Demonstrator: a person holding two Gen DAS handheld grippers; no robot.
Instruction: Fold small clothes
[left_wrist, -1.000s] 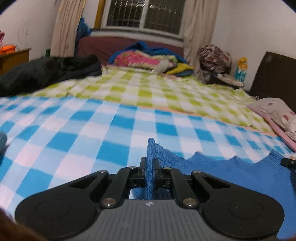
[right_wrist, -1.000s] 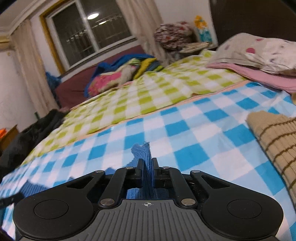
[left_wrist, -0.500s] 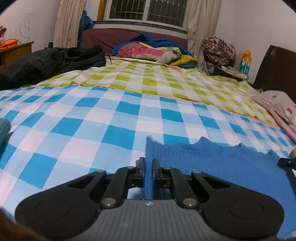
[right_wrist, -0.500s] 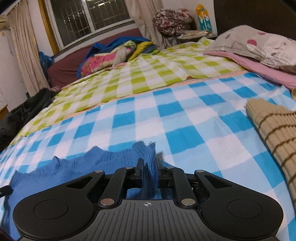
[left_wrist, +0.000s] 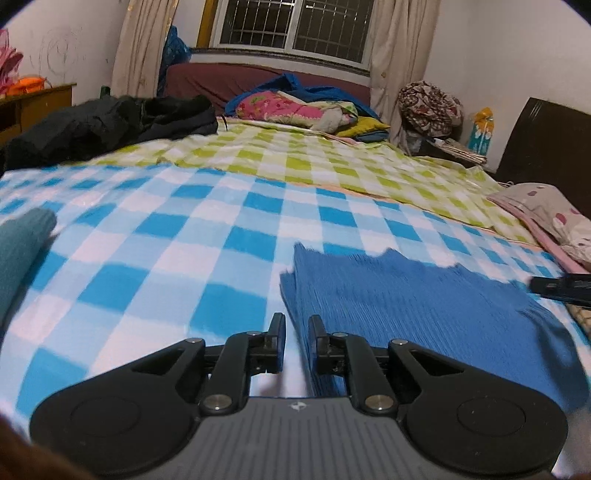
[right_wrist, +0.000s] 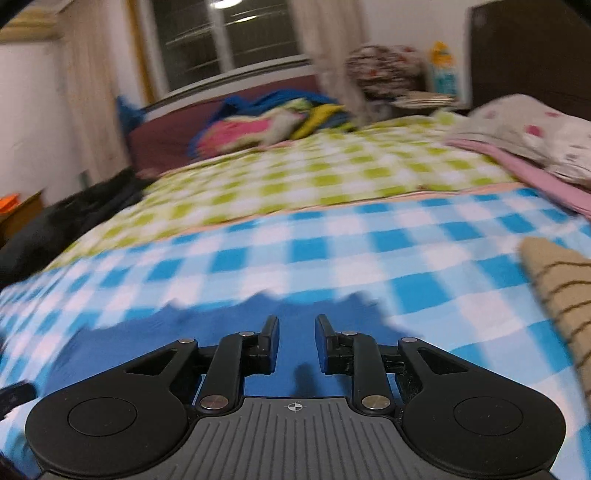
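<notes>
A blue knitted garment (left_wrist: 424, 306) lies flat on the blue-and-white checked blanket (left_wrist: 166, 258); it also shows in the right wrist view (right_wrist: 221, 332), blurred. My left gripper (left_wrist: 297, 321) is open and empty at the garment's left edge, just above it. My right gripper (right_wrist: 297, 323) is open and empty over the garment's right part. The right gripper's fingers (left_wrist: 561, 286) show at the right edge of the left wrist view.
A beige striped knit (right_wrist: 561, 288) lies to the right. A teal knit (left_wrist: 22, 251) lies to the left. Beyond are a green checked sheet (left_wrist: 314, 162), a black jacket (left_wrist: 103, 125), a pillow (left_wrist: 554, 214) and piled bedding (left_wrist: 303, 110).
Both grippers have opened and let go of the blue garment's edge, which now lies flat on the blanket. Both grippers have drawn back a little.
</notes>
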